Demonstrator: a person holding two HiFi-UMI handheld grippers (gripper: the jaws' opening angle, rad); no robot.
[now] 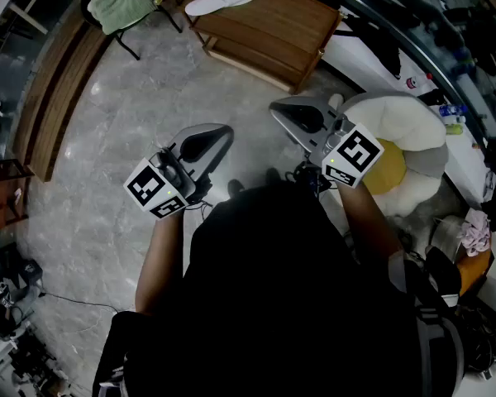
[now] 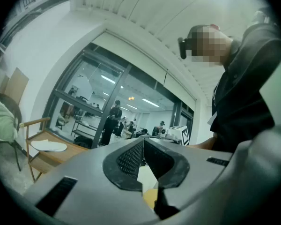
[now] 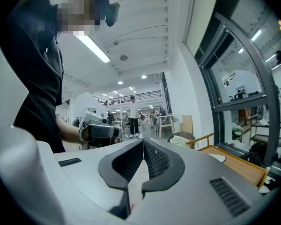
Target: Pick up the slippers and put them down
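Both closed on nothing: left tongs, right tongs. Open floor ahead up to bench edge; white slipper atop.

My own dark torso hides the floor under me; the wooden bench is cut off by the top edge.

We wear a black top. Our left hand-held gripper and right hand-held gripper are pale grey moulded shells with black ribbed pads. The left marker cube and right marker cube are white with black squares.
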